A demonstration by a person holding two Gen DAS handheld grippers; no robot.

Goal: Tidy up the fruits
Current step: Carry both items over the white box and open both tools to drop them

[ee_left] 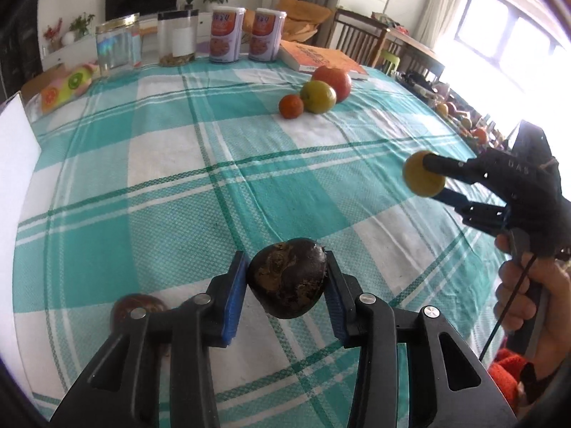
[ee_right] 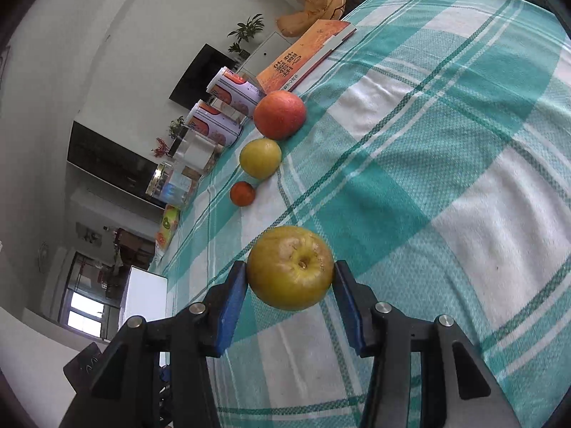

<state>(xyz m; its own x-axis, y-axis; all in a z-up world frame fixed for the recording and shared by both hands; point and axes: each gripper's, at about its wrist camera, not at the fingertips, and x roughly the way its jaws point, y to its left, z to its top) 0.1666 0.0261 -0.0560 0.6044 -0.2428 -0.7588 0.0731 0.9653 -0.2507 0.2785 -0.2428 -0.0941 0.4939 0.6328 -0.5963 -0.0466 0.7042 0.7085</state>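
Observation:
My left gripper [ee_left: 287, 278] is shut on a dark brown fruit [ee_left: 287, 278] and holds it above the checked tablecloth [ee_left: 178, 164]. A second dark reddish fruit [ee_left: 137, 308] lies on the cloth behind its left finger. My right gripper [ee_right: 291, 274] is shut on a yellow-green apple [ee_right: 291, 267], also seen at the right of the left wrist view [ee_left: 423, 174]. Three fruits sit in a row at the far side: a red apple [ee_left: 333, 82] [ee_right: 280, 114], a yellow-green fruit [ee_left: 317, 96] [ee_right: 260, 158] and a small orange [ee_left: 291, 106] [ee_right: 242, 193].
Along the table's far edge stand two glass jars [ee_left: 117, 50], two printed cans [ee_left: 226, 34] and an orange book [ee_left: 321, 57]. A fruit-printed pouch [ee_left: 66, 85] lies far left. A white box [ee_left: 14, 149] is at the left edge. Chairs [ee_left: 360, 39] stand beyond the table.

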